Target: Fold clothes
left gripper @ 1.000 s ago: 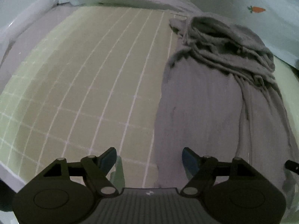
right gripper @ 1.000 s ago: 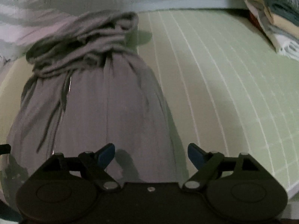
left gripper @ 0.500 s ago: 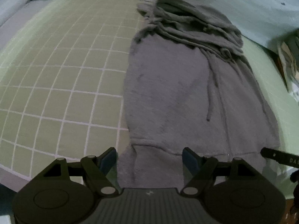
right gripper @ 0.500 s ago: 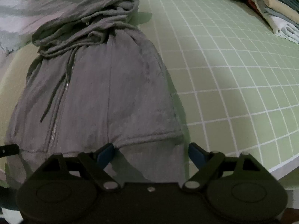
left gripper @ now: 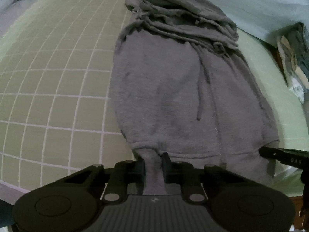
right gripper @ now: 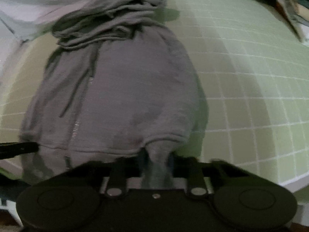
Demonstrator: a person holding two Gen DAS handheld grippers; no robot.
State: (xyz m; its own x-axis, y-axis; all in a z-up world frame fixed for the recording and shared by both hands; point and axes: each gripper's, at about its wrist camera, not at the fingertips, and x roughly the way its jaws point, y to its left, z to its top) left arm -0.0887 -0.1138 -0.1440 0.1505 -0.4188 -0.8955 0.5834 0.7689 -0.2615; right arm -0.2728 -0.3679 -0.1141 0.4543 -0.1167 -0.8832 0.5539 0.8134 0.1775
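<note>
dim, flat indoor light, no glare. left wrist view fairly sharp; right wrist view motion-blurred throughout. strong fisheye bending at edges, black corner vignette. soft shadow right of the hoodie [right gripper: 115, 89] on the mat [right gripper: 251, 77].

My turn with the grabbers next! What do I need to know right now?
Left gripper: shut on the bottom hem of the grey hoodie, near its left corner.
Right gripper: shut on the same hem, near the right corner; this view is blurry.
The hoodie lies zipper side up on the green grid mat, narrow, sleeves not showing, hood bunched at the far end.
A stack of other clothes sits at the mat's far right.
Done: both bottom corners are gripped.
Left: probably lift the hem and carry it up toward the hood to fold the hoodie in half.
</note>
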